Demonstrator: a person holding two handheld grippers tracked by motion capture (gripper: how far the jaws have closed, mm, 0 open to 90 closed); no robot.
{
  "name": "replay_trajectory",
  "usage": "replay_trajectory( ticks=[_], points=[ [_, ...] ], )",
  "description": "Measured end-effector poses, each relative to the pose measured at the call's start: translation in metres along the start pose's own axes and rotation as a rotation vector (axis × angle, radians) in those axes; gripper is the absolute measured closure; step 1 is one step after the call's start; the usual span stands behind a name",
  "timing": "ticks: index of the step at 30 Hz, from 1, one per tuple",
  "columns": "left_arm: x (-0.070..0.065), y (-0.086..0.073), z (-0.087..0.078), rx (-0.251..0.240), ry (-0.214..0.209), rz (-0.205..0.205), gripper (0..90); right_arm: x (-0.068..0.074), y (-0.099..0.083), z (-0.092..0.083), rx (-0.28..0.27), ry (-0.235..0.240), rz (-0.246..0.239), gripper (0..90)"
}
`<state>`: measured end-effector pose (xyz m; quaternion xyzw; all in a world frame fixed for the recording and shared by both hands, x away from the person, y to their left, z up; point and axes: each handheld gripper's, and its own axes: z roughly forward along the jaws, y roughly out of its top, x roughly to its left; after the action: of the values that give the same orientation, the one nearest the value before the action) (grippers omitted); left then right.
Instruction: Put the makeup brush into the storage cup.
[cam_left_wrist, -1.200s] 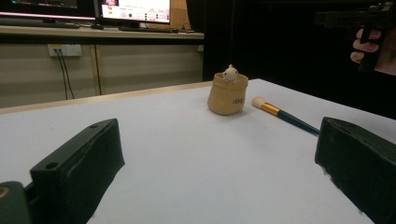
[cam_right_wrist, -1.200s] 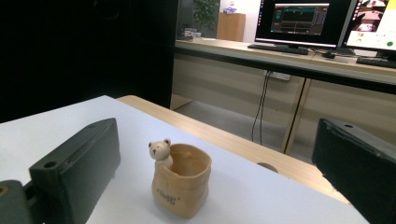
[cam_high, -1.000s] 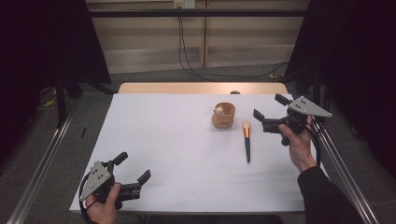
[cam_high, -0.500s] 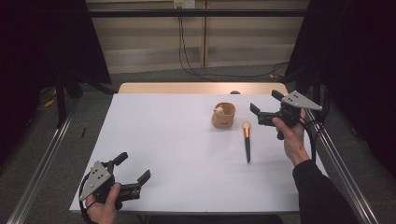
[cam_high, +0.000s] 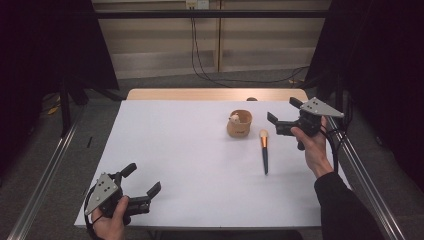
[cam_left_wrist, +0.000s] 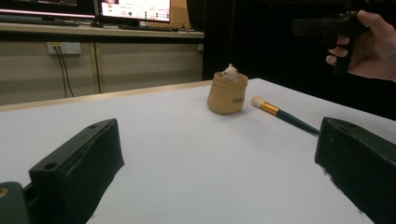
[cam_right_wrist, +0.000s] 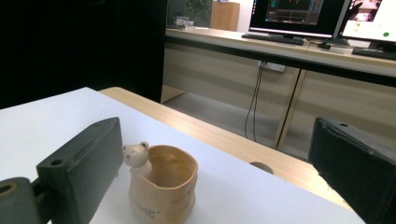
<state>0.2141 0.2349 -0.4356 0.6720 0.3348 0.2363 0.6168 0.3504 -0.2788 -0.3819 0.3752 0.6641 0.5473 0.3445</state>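
Note:
A tan pouch-shaped cup (cam_high: 239, 125) with a small bear figure (cam_right_wrist: 136, 156) at its rim stands right of centre on the white table (cam_high: 190, 150). Just to its right lies a makeup brush (cam_high: 264, 152) with a dark handle and its cream bristles pointing away from me. My right gripper (cam_high: 281, 110) hovers open above the table to the right of the cup, jaws aimed at it, nothing between them. In the right gripper view the cup (cam_right_wrist: 163, 189) sits low between the jaws. My left gripper (cam_high: 143, 177) rests open and empty at the front left, far from the cup (cam_left_wrist: 227, 94) and brush (cam_left_wrist: 280, 114).
A strip of bare wood (cam_high: 200, 94) with a small round hole runs along the table's far edge. Metal rails (cam_high: 45, 170) flank both sides. A long desk with monitors (cam_right_wrist: 299, 16) stands beyond the table. Wide white surface lies between the two grippers.
The right gripper has moved slightly left and away from me, closer to the cup, staying open. The left gripper, the cup and the brush have not moved.

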Motion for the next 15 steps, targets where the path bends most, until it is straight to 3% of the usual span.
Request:
replay_trajectory(
  ticks=[3,9,15],
  points=[
    [0.0013,-0.0003,-0.0008,0.017,0.005,0.009,0.7,-0.0007,-0.0012,0.0012,0.016,0.0,0.001,2.6],
    [0.0018,-0.0001,-0.0008,0.007,0.005,0.007,0.7,-0.0018,-0.0035,0.0044,0.063,0.001,0.009,4.3],
    [0.0019,-0.0001,-0.0009,0.007,0.007,0.007,0.7,-0.0059,-0.0023,0.0062,0.116,-0.051,0.035,9.1]
  ],
)
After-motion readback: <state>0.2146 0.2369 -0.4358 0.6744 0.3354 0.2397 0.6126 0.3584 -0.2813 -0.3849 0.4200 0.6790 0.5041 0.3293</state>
